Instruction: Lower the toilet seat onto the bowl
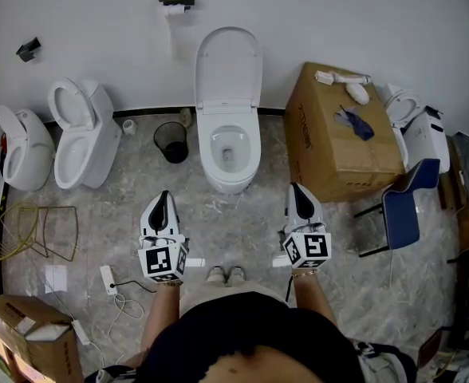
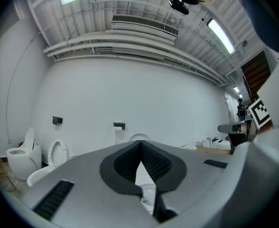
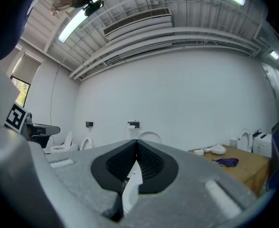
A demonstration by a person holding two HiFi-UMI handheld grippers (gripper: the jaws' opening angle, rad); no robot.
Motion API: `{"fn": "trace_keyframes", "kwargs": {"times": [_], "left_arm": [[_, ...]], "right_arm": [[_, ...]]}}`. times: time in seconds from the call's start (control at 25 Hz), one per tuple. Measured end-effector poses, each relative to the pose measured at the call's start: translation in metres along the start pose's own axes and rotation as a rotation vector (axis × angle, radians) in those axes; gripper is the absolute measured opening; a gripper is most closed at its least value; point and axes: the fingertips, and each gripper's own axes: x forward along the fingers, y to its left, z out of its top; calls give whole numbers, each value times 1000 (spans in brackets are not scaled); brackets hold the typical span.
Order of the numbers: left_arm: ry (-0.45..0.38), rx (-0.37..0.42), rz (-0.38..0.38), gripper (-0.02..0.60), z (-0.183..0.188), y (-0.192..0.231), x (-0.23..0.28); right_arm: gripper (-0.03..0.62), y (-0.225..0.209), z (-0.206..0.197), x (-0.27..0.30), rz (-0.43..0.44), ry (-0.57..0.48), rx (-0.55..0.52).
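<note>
The white toilet (image 1: 230, 152) stands against the far wall in the middle of the head view. Its lid and seat (image 1: 228, 66) are raised upright against the wall, and the bowl is open. My left gripper (image 1: 164, 199) hovers over the floor in front of the bowl, to its left. It is shut, with nothing between its jaws. My right gripper (image 1: 297, 190) is level with it, to the bowl's right, also shut and empty. Both are apart from the toilet. The raised lid (image 2: 139, 137) peeks over the left gripper (image 2: 140, 144) in its own view. It shows likewise (image 3: 150, 136) above the right gripper (image 3: 137, 142).
A large cardboard box (image 1: 338, 138) stands right of the toilet, with a blue chair (image 1: 402, 210) beside it. A black bin (image 1: 171, 142) and two more toilets (image 1: 83, 134) lie to the left. A wire rack (image 1: 27, 230) and a power strip (image 1: 109, 279) sit on the floor.
</note>
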Motion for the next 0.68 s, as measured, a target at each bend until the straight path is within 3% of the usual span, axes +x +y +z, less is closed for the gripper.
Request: {"fn": "trace_keyframes", "kwargs": {"times": [0.68], "left_arm": [[11, 14, -1, 2, -1, 0, -12]], "right_arm": [[6, 1, -4, -9, 5, 18, 4]]}}
